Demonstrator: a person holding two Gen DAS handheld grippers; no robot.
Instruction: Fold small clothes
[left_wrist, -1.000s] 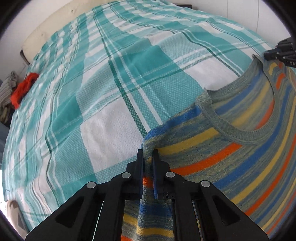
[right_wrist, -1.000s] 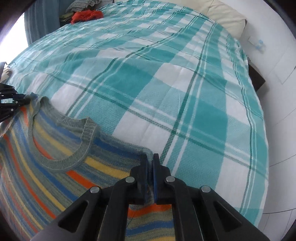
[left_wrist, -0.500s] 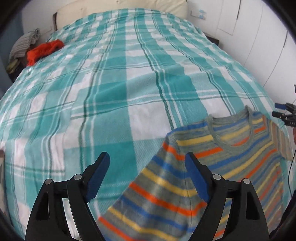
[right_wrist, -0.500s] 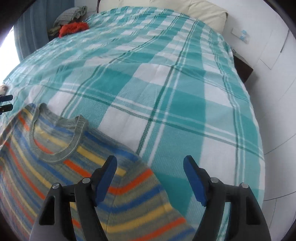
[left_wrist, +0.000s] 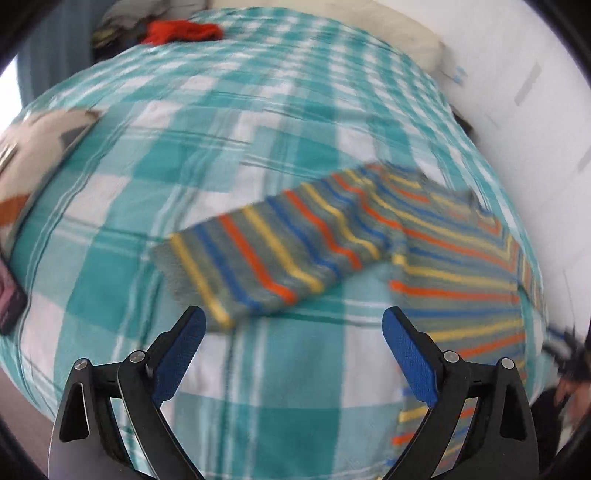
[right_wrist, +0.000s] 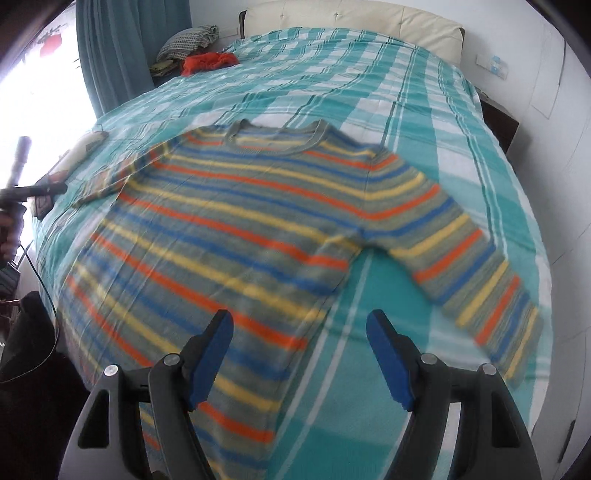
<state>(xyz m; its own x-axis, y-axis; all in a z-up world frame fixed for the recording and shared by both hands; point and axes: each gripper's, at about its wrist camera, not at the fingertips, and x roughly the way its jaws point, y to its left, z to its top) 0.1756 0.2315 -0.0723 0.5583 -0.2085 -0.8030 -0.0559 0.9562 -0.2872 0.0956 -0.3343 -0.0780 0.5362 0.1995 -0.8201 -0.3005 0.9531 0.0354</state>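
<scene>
A small striped sweater in grey, blue, orange and yellow lies spread flat, face up, on the teal plaid bedspread, neck away from me, both sleeves out to the sides. My right gripper is open and empty, above the sweater's lower right edge. My left gripper is open and empty, just short of the left sleeve's cuff; the sweater's body lies to its right. The left view is motion-blurred.
A red garment and a pile of folded clothes lie at the bed's far left corner. A cream headboard stands at the far end. Flat items lie at the bed's left edge. A teal curtain hangs left.
Both grippers let go of the sweater's shoulders, opened wide and drew back toward the near side. The sweater now lies flat on the bed. The left gripper swung toward the left sleeve.
</scene>
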